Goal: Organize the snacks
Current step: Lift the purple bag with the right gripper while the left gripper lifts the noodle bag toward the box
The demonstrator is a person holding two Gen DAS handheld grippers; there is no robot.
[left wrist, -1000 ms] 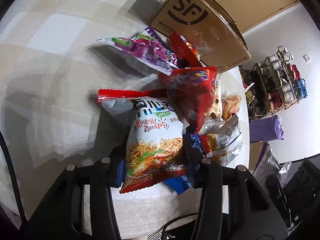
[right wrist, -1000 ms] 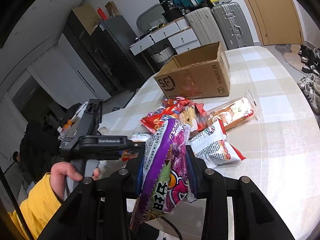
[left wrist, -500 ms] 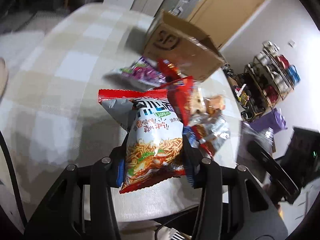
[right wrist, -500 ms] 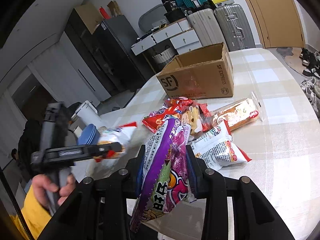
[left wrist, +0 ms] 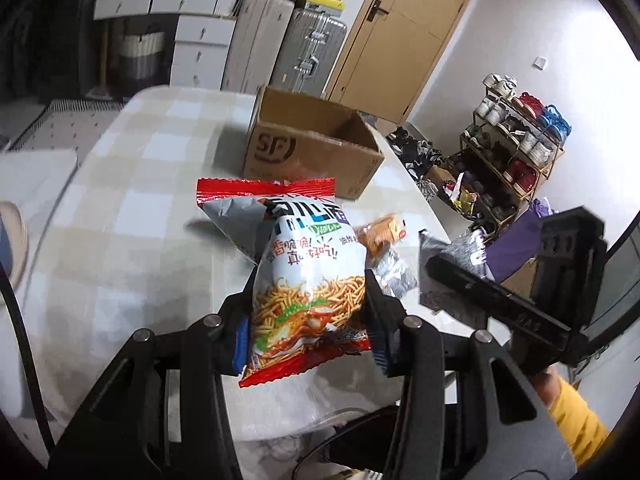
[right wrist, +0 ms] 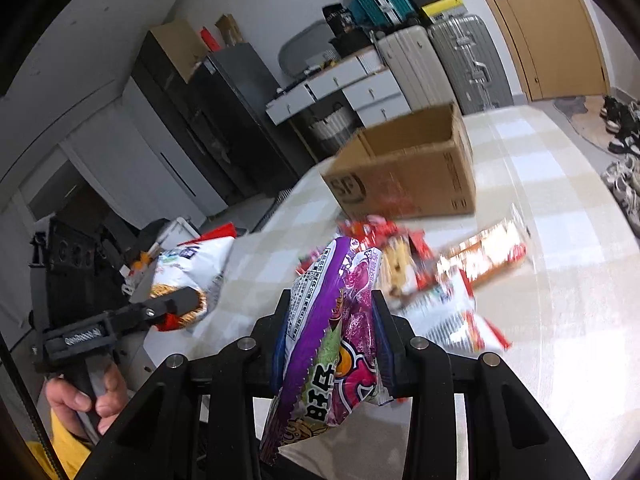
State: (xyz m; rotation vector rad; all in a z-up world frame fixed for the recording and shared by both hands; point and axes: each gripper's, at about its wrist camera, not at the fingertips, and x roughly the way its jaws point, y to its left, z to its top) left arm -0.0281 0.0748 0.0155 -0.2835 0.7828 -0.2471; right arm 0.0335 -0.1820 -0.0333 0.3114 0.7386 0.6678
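Observation:
My left gripper (left wrist: 308, 300) is shut on a white and red noodle-snack bag (left wrist: 308, 276) and holds it upright above the checked table (left wrist: 120, 240). My right gripper (right wrist: 330, 320) is shut on a purple snack bag (right wrist: 332, 328), also lifted. An open cardboard SF box (left wrist: 308, 148) stands at the table's far side; it also shows in the right wrist view (right wrist: 408, 176). Several snack packs (right wrist: 440, 264) lie in front of the box. The left gripper with its bag shows at the left of the right wrist view (right wrist: 180, 280).
Suitcases (left wrist: 312, 44) and white drawers (left wrist: 192, 36) stand behind the table by a wooden door (left wrist: 408, 28). A shelf of cups (left wrist: 516, 140) is at the right. Shoes (right wrist: 620, 152) lie on the floor beyond the table edge.
Both grippers have risen and tilted up with their bags. The left view now looks across the table into the room; the box looks farther off. The snack pile sits lower in view.

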